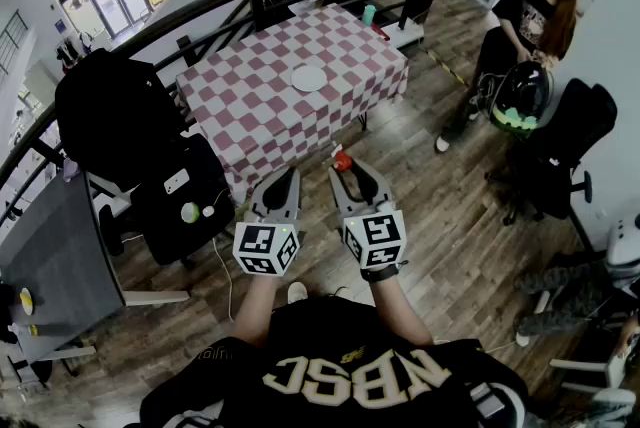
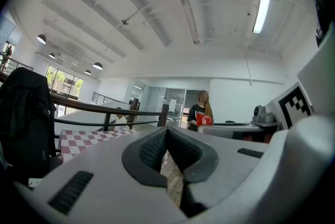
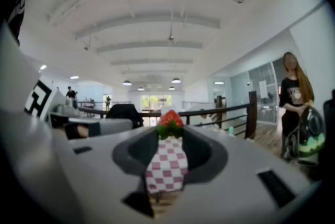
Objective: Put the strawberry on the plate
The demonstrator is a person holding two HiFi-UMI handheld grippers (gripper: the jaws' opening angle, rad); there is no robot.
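Note:
A red strawberry (image 1: 343, 160) with a green top is pinched between the tips of my right gripper (image 1: 345, 168), held in the air over the wooden floor in front of the table. In the right gripper view the strawberry (image 3: 170, 121) sits at the jaw tips, with the checkered cloth showing through the gap below it. The white plate (image 1: 308, 78) lies on the red-and-white checkered table (image 1: 250, 116), well beyond both grippers. My left gripper (image 1: 289, 176) hovers beside the right one, shut and empty; its pads (image 2: 157, 147) meet at the tip.
A teal cup (image 1: 369, 14) stands at the table's far corner. A black chair draped with a jacket (image 1: 115, 111) and a grey desk (image 1: 50, 256) are at the left. A dark railing (image 1: 200, 11) runs behind the table. A seated person (image 1: 525, 26) is at the right.

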